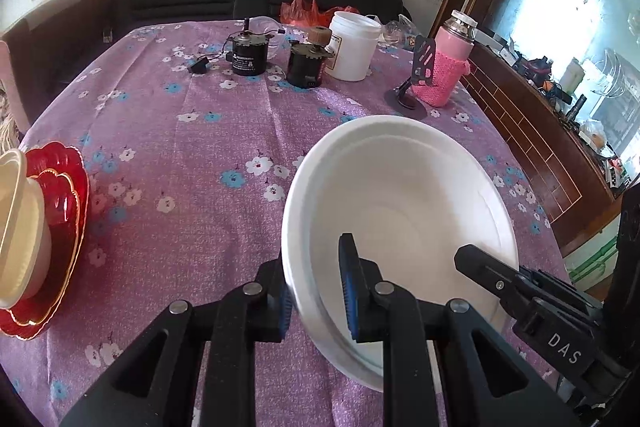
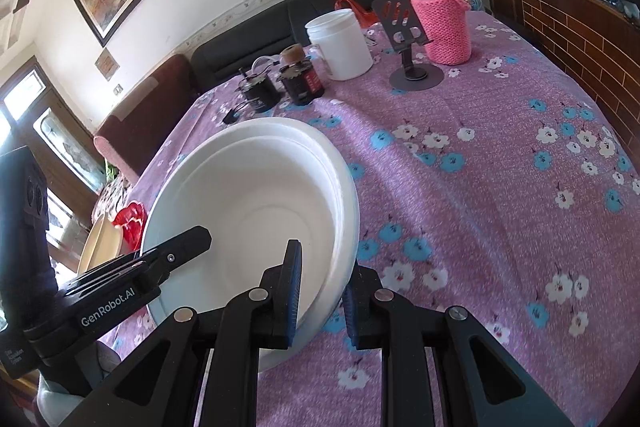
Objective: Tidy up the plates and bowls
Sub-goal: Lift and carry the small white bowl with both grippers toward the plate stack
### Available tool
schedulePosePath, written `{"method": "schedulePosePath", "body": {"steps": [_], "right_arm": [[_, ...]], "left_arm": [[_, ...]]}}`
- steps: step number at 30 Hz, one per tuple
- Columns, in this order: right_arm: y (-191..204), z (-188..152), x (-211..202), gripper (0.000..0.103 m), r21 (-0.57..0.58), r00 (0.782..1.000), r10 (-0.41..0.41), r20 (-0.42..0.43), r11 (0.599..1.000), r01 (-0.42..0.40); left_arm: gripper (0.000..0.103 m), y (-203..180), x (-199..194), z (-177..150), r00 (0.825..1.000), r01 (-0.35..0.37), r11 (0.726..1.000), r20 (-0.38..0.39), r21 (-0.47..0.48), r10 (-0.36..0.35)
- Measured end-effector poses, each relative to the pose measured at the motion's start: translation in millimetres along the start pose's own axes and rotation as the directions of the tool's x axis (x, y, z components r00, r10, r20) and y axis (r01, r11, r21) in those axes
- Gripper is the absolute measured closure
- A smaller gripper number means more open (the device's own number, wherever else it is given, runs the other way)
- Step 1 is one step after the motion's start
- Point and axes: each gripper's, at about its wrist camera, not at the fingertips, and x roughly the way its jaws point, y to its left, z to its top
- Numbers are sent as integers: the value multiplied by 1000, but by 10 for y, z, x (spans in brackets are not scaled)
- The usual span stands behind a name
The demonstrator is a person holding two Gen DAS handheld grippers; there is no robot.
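A stack of white bowls [image 1: 404, 211] hangs above the purple flowered tablecloth, held from two sides. My left gripper [image 1: 318, 295] is shut on its left rim, one pad inside and one outside. My right gripper [image 2: 320, 291] is shut on the right rim of the same white bowls [image 2: 256, 203]. Each view shows the other gripper's finger on the far rim. At the table's left edge a cream bowl [image 1: 20, 227] sits on stacked red scalloped plates [image 1: 64, 195], seen small in the right wrist view as red plates [image 2: 130, 223].
At the far end of the table stand two black motors [image 1: 245, 55], a white tub [image 1: 352, 45], a pink knit-covered flask [image 1: 446, 63] and a grey phone stand [image 1: 416, 83]. A dark sofa runs behind. A brick-patterned wooden cabinet [image 1: 532, 131] lines the right side.
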Motion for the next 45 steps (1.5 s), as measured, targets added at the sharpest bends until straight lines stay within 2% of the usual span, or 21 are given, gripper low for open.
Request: {"method": "schedulePosePath", "body": {"steps": [7, 17, 31, 38, 45], "right_arm": [[222, -150, -57, 83, -40, 1000, 13, -14, 999, -13], [612, -378, -20, 82, -119, 998, 35, -45, 992, -40], [1138, -647, 77, 82, -236, 994, 61, -85, 968, -80], [1383, -721, 114, 82, -278, 991, 80, -103, 955, -106], [1620, -775, 107, 82, -315, 990, 94, -108, 941, -123]], "left_arm": [[84, 226, -208, -173, 1000, 16, 999, 18, -44, -15], [84, 585, -458, -442, 999, 0, 995, 47, -103, 5], [84, 1111, -730, -810, 998, -12, 975, 50, -220, 24], [84, 1296, -923, -921, 995, -33, 967, 87, -254, 57], [84, 1491, -1074, -1006, 992, -22, 956, 110, -294, 56]]}}
